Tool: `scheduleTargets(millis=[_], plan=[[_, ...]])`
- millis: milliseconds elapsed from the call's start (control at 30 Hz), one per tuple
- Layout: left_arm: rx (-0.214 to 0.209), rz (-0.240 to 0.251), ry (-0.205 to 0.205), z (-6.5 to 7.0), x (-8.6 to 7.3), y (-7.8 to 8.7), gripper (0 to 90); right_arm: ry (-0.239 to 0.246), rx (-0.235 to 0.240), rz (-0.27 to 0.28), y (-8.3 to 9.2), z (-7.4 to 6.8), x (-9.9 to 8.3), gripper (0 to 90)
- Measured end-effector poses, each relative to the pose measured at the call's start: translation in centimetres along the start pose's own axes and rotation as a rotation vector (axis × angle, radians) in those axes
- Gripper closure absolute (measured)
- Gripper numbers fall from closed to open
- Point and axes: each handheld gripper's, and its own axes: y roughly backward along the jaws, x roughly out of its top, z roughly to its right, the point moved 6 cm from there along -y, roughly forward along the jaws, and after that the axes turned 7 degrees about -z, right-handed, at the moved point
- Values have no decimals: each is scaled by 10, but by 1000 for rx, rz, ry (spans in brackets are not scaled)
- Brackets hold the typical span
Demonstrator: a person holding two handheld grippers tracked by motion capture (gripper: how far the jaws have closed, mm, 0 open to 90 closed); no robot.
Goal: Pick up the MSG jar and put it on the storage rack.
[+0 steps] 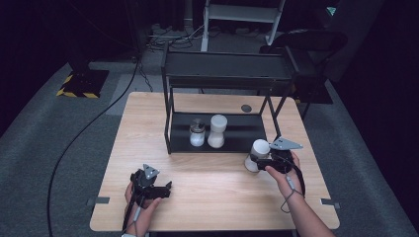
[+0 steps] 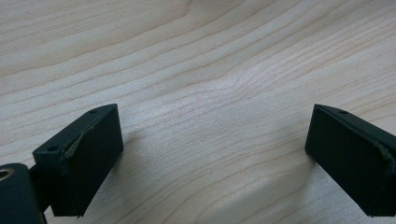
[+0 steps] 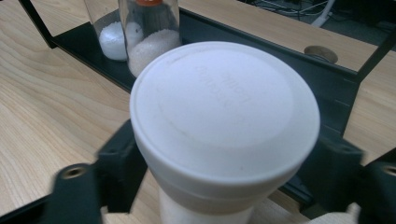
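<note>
Right gripper clamped on a white-lidded jar, jaws pressing either side just under the lid; jar upright on the wooden table, just in front of the black shelf rack, near its right leg. On the rack's bottom shelf: a small glass jar and a taller white-lidded jar, side by side. Left gripper low over bare wood at the near left, jaws wide apart, holding nothing.
</note>
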Motion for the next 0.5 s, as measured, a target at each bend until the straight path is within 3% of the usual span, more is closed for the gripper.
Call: scheduleTargets(millis=[67, 300, 500], plan=[[0, 0, 0, 0, 0, 0, 41, 3, 10, 3, 0, 1, 1, 330], [0, 0, 0, 0, 0, 0, 41, 23, 6, -14, 2, -1, 5, 335], [0, 0, 0, 0, 0, 0, 41, 44, 13, 6, 11, -4, 15, 335]])
